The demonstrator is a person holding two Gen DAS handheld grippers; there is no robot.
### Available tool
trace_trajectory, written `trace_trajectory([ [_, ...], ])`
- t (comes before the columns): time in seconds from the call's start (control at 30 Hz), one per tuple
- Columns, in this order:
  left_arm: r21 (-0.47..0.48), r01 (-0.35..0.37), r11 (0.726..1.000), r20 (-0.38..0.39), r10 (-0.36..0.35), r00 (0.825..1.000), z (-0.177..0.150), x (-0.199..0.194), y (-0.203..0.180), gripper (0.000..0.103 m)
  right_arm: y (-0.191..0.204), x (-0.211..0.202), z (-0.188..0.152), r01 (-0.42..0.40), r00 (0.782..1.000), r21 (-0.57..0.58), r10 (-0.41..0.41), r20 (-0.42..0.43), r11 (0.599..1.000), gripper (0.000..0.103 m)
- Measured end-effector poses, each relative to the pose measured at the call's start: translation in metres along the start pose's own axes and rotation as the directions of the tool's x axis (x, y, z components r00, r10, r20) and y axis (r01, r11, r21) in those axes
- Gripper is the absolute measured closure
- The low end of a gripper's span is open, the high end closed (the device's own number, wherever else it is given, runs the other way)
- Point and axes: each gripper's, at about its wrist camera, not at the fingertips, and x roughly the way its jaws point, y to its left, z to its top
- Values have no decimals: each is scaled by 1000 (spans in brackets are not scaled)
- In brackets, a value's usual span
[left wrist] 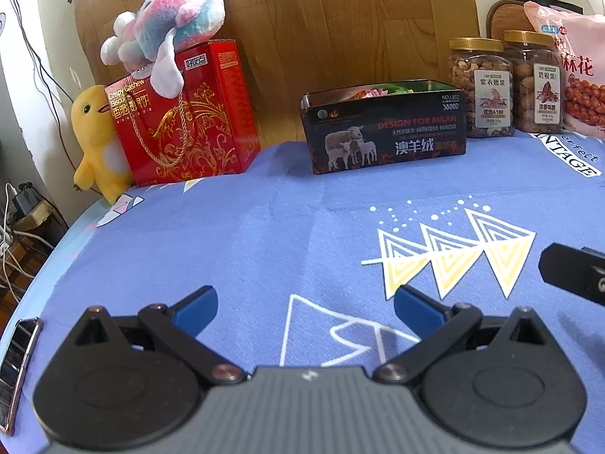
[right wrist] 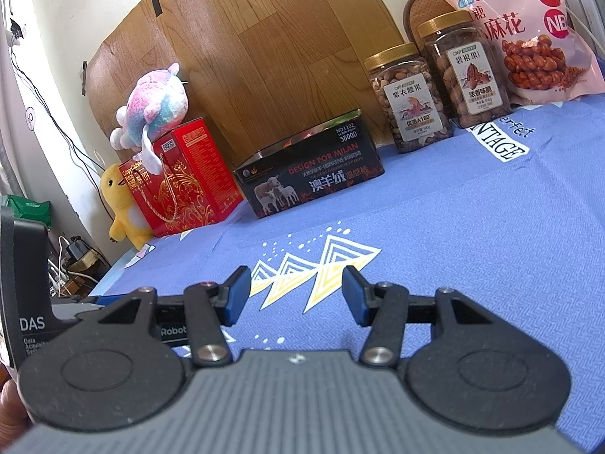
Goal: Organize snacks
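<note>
My blue tablecloth (left wrist: 302, 227) lies bare near me. At its far edge, the black tin (left wrist: 385, 128) already holds snacks. Both my left gripper (left wrist: 305, 308) and right gripper (right wrist: 297, 295) hover wide, empty; sorting looks finished, I'd withdraw.

A black tin (left wrist: 385, 128), lid off and upright, stands at the middle of the table's far edge with coloured wrapped snacks showing above its rim. Two clear nut jars (left wrist: 482, 89) with gold lids stand upright, touching side by side, toward the far right corner, with a pink snack bag (right wrist: 529, 34) propped just beside them. A red biscuit box (left wrist: 185, 113) stands upright at the far left corner.
</note>
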Motion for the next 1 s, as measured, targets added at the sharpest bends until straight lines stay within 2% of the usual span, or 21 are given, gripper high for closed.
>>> trace_trajectory([
  [0.77, -2, 3, 1000, 0, -3, 1000, 0, -1, 0, 0, 0, 0, 0, 0, 1000, -1, 0, 1, 1000, 47],
  [1.0, -10, 65, 998, 21, -65, 998, 2, -8, -1, 0, 2, -1, 1, 3, 1000, -7, -3, 3, 1000, 47],
])
